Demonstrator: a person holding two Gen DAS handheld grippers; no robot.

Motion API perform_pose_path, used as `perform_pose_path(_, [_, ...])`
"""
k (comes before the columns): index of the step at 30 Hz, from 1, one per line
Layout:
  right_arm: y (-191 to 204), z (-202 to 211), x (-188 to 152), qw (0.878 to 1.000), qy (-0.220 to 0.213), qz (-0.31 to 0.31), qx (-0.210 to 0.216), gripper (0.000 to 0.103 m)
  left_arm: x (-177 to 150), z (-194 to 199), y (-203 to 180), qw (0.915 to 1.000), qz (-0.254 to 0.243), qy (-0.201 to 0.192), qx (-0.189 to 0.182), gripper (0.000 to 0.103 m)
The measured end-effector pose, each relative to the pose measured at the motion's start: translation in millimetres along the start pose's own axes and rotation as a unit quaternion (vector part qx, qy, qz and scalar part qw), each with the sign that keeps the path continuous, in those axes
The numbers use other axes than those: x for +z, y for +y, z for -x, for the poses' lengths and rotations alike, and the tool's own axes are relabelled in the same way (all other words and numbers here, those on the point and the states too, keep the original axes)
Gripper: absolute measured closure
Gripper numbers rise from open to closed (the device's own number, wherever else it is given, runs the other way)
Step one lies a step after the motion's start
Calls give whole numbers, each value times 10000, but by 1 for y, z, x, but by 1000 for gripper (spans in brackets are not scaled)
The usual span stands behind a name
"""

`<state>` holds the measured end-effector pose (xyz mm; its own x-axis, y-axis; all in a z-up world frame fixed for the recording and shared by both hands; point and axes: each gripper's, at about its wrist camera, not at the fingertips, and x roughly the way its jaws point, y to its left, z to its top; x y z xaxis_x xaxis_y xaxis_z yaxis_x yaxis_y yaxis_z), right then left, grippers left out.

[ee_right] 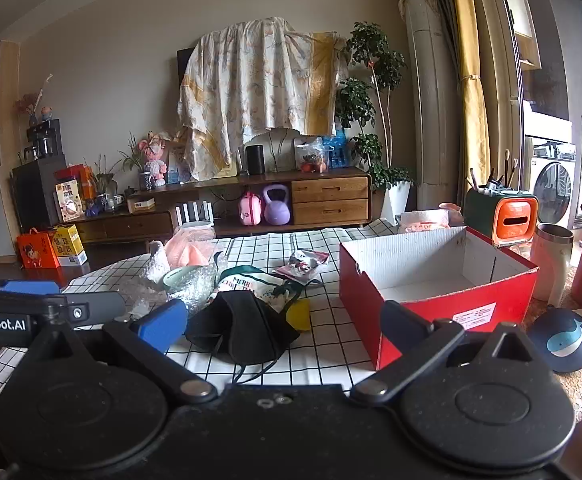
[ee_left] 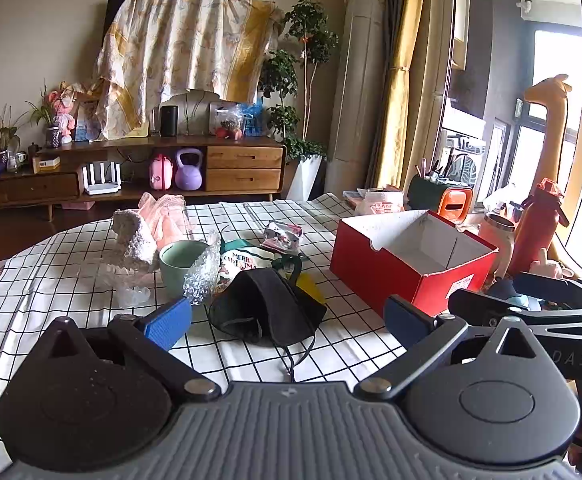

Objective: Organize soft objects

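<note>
Both tongs released over the bench

Left wrist: your left tongs point(ee_left: 287, 322) gape wide, holding nothing; black mask point(ee_left: 267, 308) lies between the pads on the checked bench point(ee_left: 71, 272), red box point(ee_left: 411, 260) just right.

Right wrist: your right tongs point(ee_right: 285, 326) gape too; mask point(ee_right: 243, 324) ahead, box point(ee_right: 439, 276) right.

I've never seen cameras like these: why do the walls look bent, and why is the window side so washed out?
Both views are fisheye, so straight lines bow near the edges. In the left wrist view the window is overexposed to white by daylight. In the right wrist view the curtain curves, and the red box stays sharp.
</note>
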<state>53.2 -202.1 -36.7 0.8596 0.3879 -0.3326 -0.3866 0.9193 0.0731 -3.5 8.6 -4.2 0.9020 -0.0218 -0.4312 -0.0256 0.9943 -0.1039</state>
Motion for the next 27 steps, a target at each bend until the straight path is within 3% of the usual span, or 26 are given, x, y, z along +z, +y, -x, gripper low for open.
perform_pose_path(27, [1, -2, -1, 9999, 90, 2, -62, 0, -5, 0, 0, 10000, 59, 40, 46, 0])
